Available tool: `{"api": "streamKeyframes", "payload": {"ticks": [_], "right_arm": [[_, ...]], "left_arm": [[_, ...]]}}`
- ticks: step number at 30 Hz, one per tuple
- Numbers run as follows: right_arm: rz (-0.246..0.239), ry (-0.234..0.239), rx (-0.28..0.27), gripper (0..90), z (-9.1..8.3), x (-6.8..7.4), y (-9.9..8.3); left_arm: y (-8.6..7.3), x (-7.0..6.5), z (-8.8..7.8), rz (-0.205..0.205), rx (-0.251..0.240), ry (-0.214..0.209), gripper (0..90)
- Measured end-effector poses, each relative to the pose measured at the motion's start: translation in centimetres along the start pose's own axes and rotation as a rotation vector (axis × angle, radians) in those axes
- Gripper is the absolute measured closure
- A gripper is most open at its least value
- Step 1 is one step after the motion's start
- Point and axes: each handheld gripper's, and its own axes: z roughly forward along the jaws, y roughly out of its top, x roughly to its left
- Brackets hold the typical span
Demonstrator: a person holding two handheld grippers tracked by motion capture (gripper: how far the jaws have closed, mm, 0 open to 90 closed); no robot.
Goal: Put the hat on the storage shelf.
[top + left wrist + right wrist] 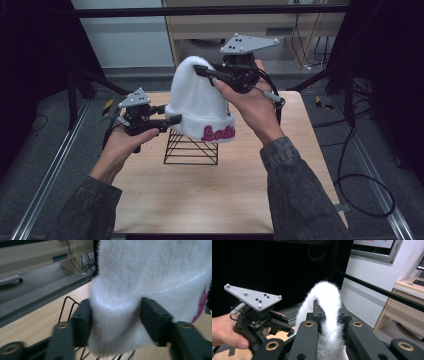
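White beanie (200, 100) held above wire stand (191, 147): left gripper (170, 119) clenched on cuff at 9 o'clock, right gripper (202, 71) on crown at 12; next, likely lowering onto stand.

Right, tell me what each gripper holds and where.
Both hold the white hat: left gripper pinches its folded brim edge, right gripper pinches its crown top.

Pretty dim room overall, black on both sides. The light wooden desk (210, 200) sits on a grey floor (55, 115) with metal rails (45, 185) running along either side. Behind it there's a white wall panel (125, 35) and a pale wood cabinet (280, 25) with yellow and black cables (307, 40) hanging by it. A loose black cable (365, 192) loops on the floor at the right.
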Motion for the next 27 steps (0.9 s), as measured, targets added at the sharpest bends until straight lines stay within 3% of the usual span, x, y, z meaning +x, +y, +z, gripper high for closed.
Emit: {"api": "streamKeyframes", "payload": {"ticks": [2,6,13,27], "right_arm": [[0.003,0.009,-0.002,83.0,0.3,-0.2,-0.2],[0.006,0.008,-0.004,83.0,0.4,-0.5,-0.4],[0.008,-0.013,-0.002,83.0,0.5,-1.5,-0.8],[0.027,-0.035,0.023,82.8,1.9,-3.3,-2.2]], "left_arm": [[-0.1,0.0,0.0,0.009,0.008,0.013,63.0],[0.0,-0.4,0.0,0.022,0.008,0.033,73.8],[0.3,-1.3,0.0,0.032,-0.022,0.098,74.6],[0.4,-0.9,-0.2,0.023,-0.042,0.143,74.6]]}}
